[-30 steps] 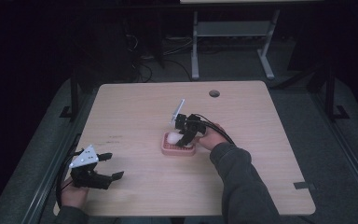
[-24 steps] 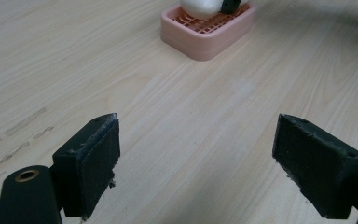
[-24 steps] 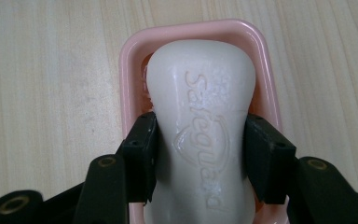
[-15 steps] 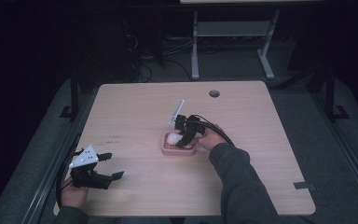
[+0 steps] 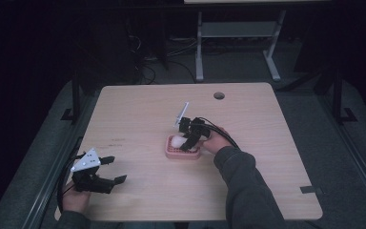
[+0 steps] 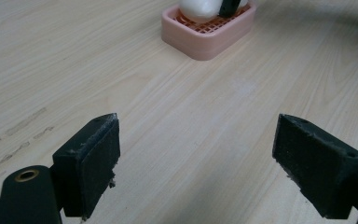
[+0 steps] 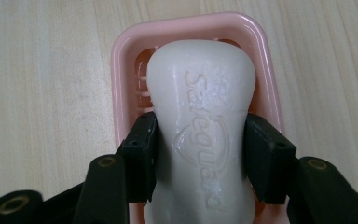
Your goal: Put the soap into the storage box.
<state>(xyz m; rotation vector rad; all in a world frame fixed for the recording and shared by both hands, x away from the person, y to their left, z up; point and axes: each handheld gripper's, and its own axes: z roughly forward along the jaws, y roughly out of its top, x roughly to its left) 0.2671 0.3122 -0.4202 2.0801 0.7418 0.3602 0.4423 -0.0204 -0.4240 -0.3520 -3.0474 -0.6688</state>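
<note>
A white, waisted bar of soap (image 7: 200,126) with raised lettering lies in a pink plastic soap dish (image 5: 183,152) with a slatted floor, near the middle of the pale wooden worktop (image 5: 267,143). The right gripper (image 7: 200,156) has its black fingers (image 7: 142,154) clamped against the two sides of the soap's narrow waist. The left gripper (image 5: 107,171) rests at the near left corner of the worktop, well apart from the dish, its fingers (image 6: 91,161) spread wide with nothing between them.
</note>
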